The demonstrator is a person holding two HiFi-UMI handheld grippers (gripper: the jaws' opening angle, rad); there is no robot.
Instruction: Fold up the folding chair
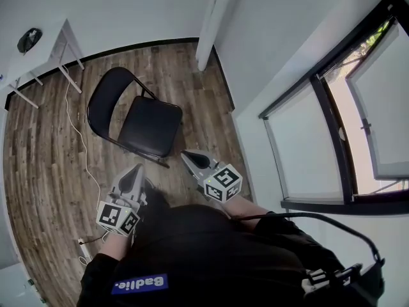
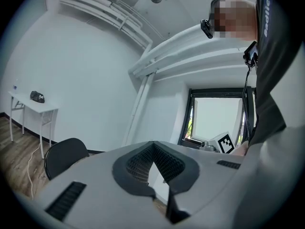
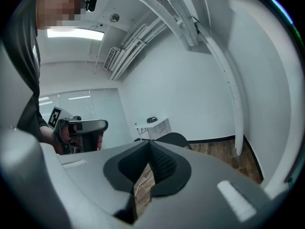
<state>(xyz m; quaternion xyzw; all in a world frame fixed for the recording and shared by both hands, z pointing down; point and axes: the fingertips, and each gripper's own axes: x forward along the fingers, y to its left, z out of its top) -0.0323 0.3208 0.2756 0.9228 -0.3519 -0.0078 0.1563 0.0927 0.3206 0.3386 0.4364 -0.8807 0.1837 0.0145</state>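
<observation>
Head view first: the folding chair (image 1: pixel 144 123) stands open on the wooden floor (image 1: pixel 51 171), black seat flat and rounded backrest up at its 9 o'clock side. It sits at about 12 o'clock from the person's two hands, in the middle of the room.

The left hand-held gripper (image 1: pixel 137 170) points toward the chair from 6 o'clock. Its jaws are pressed together with nothing between them, and it stands clear of the chair's frame. Its own view confirms it: the left hand-held gripper (image 2: pixel 151 144) has its ribbed pads meeting at the tip, and the chair's backrest (image 2: pixel 64 156) shows off at 9 o'clock.

The right hand-held gripper (image 1: pixel 187 155) is closed and empty too. Its tip is near the seat's closest corner, at 4 o'clock of the chair, and no contact can be made out. In its own view the right hand-held gripper (image 3: pixel 150 144) is shut tight, with the chair (image 3: pixel 174 140) just past the tip at 1 o'clock.

Away at 10 o'clock a white tabletop (image 1: pixel 38 50) carries a dark object (image 1: pixel 29 39). A thin cable (image 1: pixel 80 139) trails over the floor at the chair's 9 o'clock side.
</observation>
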